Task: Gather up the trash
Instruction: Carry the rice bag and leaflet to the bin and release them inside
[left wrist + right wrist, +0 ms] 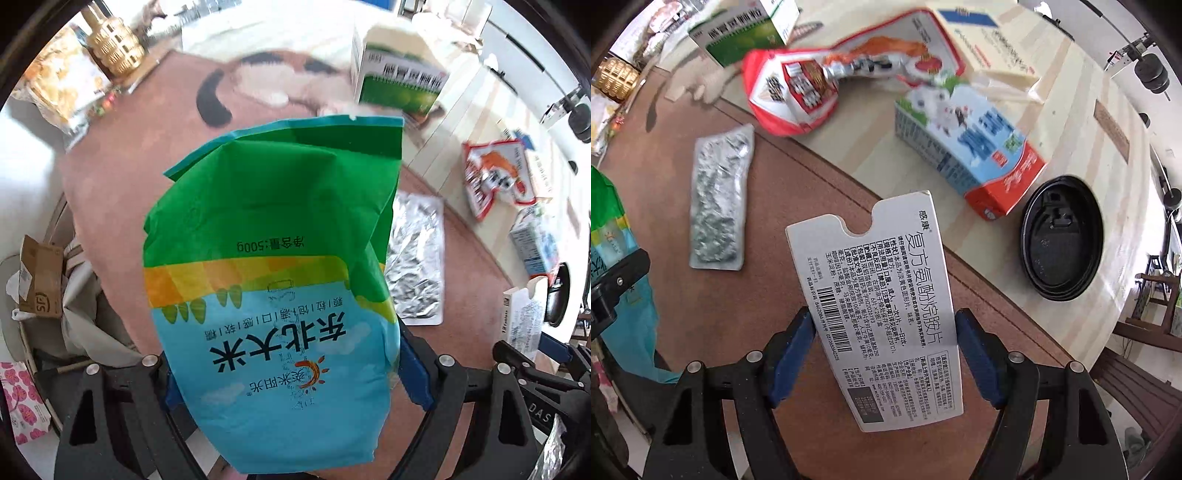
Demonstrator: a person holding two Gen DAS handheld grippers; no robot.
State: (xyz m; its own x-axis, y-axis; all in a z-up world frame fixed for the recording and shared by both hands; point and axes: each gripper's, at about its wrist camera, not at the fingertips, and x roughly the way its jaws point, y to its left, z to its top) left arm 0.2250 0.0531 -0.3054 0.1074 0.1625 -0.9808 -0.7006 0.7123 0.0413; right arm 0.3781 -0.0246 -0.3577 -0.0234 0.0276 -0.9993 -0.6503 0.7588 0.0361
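Both hand-held grippers loaded, clear of the bench.
Left hand-held gripper (295, 373) clamped wide on rice bag (273, 266), right hand-held gripper (884, 354) on medicine box (882, 314); I judged bin drop next.

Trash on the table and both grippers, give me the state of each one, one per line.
Left gripper: shut on rice bag, lifted.
Right gripper: shut on white medicine box, flap open.
Foil blister sheet: lying flat.
Milk carton: on its side.
Black cup lid: lying flat.
Red snack wrapper: crumpled, empty-looking.
Green box: upright.
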